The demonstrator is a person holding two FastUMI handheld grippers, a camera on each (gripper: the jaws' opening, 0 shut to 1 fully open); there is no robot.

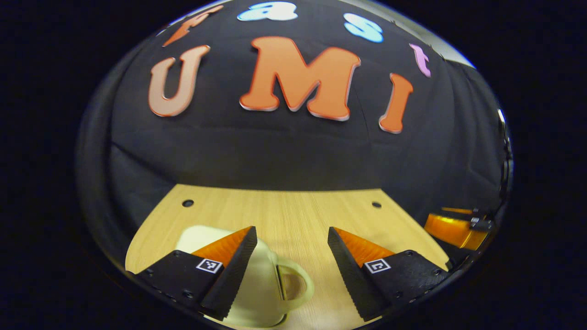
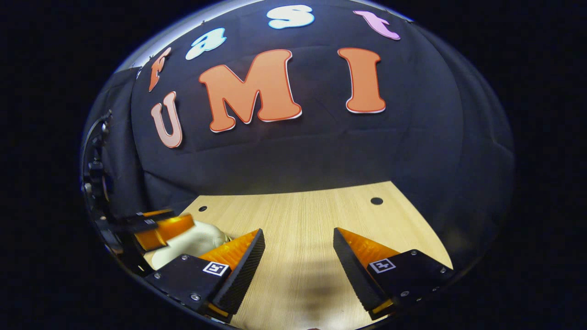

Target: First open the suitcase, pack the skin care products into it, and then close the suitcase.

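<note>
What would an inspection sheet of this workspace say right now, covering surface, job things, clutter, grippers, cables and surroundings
Surface: light wooden table with two round holes near its far edge.
Job's things: small cream suitcase with a loop handle, lid down, lying under the left gripper.
Clutter: nothing seen.
Grippers: left gripper open, its left finger over the suitcase; right gripper open over bare table, holding nothing.
Cables: a dark cable at the booth's left edge in the right gripper view.
Surroundings: black cloth wall behind the table.
</note>
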